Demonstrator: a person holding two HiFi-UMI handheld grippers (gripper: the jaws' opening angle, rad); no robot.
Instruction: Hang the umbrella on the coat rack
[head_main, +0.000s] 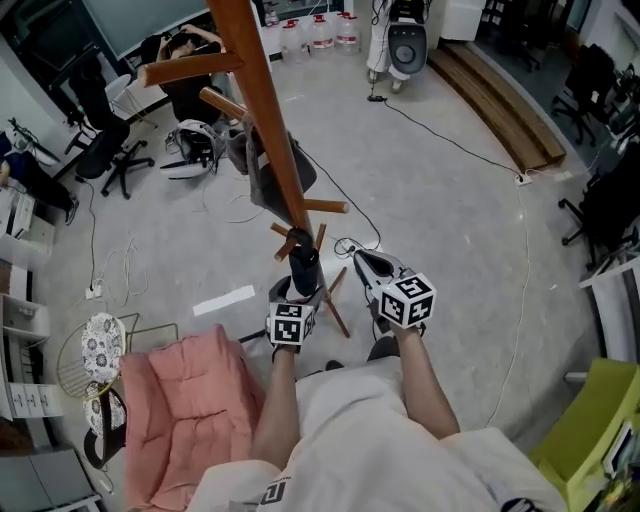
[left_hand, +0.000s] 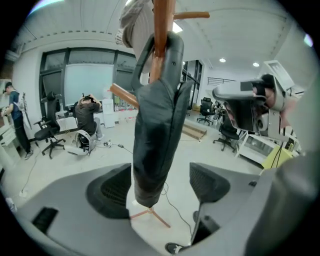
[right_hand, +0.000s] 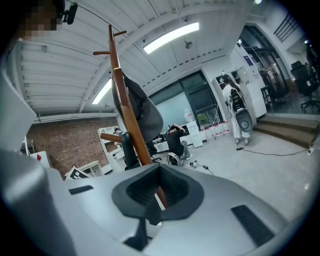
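ease the spread left gripper (left_hand: 160, 187) straight back off the hanging umbrella (left_hand: 155, 130), clear of the coat rack (left_hand: 161, 30); right gripper (right_hand: 157, 192) pressed together, empty.

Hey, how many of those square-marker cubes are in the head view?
2. One cube on the left gripper at the umbrella; the other on the right gripper beside it. None appears hidden.

The left gripper (left_hand: 162, 187) – jaws spread wide apart, pads pressing on nothing – points forward and somewhat downward. The right gripper (right_hand: 159, 192) has its jaws drawn together, tips meeting, and is aimed nearer to level. The left forearm (head_main: 280, 400) and right forearm (head_main: 425, 385) are bare and reach forward from the torso side by side, close together.
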